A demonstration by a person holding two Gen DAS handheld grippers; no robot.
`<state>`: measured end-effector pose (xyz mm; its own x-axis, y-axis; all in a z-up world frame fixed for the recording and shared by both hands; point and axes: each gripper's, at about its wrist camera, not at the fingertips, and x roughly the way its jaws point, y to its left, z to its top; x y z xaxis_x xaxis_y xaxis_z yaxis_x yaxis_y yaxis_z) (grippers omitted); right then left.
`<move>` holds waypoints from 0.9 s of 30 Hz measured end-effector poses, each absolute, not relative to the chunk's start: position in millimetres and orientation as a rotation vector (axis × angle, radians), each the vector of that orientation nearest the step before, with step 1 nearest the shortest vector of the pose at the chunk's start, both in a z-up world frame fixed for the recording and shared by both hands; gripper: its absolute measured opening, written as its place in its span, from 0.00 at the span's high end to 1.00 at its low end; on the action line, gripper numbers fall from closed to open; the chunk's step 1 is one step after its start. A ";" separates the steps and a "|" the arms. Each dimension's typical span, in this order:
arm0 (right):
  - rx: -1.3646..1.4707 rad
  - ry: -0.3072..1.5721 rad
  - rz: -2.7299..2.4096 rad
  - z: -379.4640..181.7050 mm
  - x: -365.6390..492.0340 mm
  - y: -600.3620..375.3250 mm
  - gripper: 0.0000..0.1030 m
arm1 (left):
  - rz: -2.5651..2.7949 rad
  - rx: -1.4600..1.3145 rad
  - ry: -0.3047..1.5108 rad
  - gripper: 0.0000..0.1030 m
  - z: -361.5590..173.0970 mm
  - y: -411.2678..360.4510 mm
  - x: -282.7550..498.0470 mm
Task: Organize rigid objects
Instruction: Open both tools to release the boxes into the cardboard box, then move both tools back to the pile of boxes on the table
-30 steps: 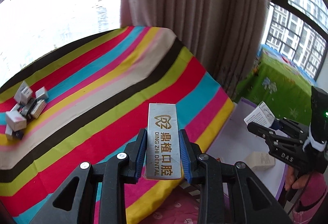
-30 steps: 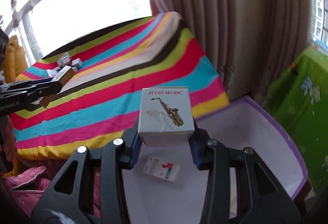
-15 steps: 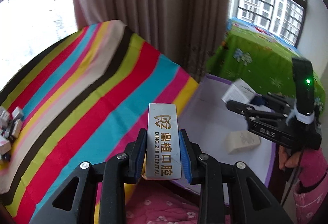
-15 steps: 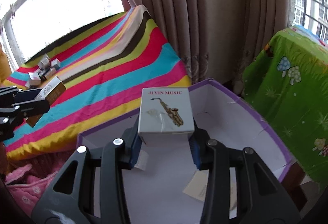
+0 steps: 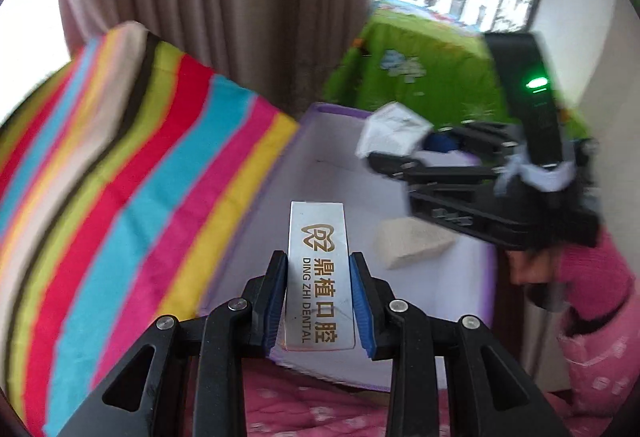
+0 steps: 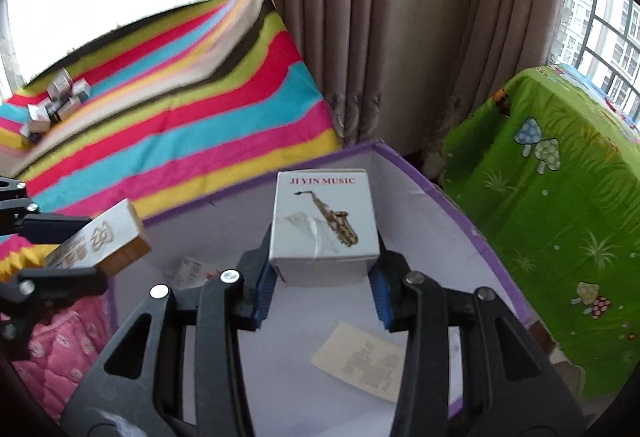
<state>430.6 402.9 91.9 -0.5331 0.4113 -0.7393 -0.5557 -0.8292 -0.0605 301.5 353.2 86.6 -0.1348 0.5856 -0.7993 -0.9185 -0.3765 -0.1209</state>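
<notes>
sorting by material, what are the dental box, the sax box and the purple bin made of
Dental box: looks like card with a shiny silver foil face, going by the glare and gold print.
Sax box: matte white cardboard; creased edges and a strip of clear tape show.
Purple bin: seemingly stiffened fabric or board, with a purple rim, dull white inner walls and fold lines.

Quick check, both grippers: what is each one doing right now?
Left hand-held gripper: shut on the silver dental box.
Right hand-held gripper: shut on the white saxophone box; jaws have just eased slightly wider.
</notes>
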 end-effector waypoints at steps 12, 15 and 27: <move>-1.058 0.149 2.307 110.4 410.2 385.2 0.28 | 2.193 -0.992 0.265 0.33 94.8 240.5 209.7; -1.115 0.105 2.390 108.2 385.5 360.0 0.27 | 2.379 -1.013 0.259 0.30 86.1 189.4 183.3; -1.350 -0.004 2.764 90.9 240.0 231.7 0.18 | 2.934 -1.266 0.547 0.19 25.3 -3.0 112.7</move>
<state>240.0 231.7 90.9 -0.6130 0.0594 -0.7879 -0.0572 -0.9979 -0.0307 112.7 -3.0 25.3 -0.6908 -0.2224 -0.6880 -0.0404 -0.9381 0.3439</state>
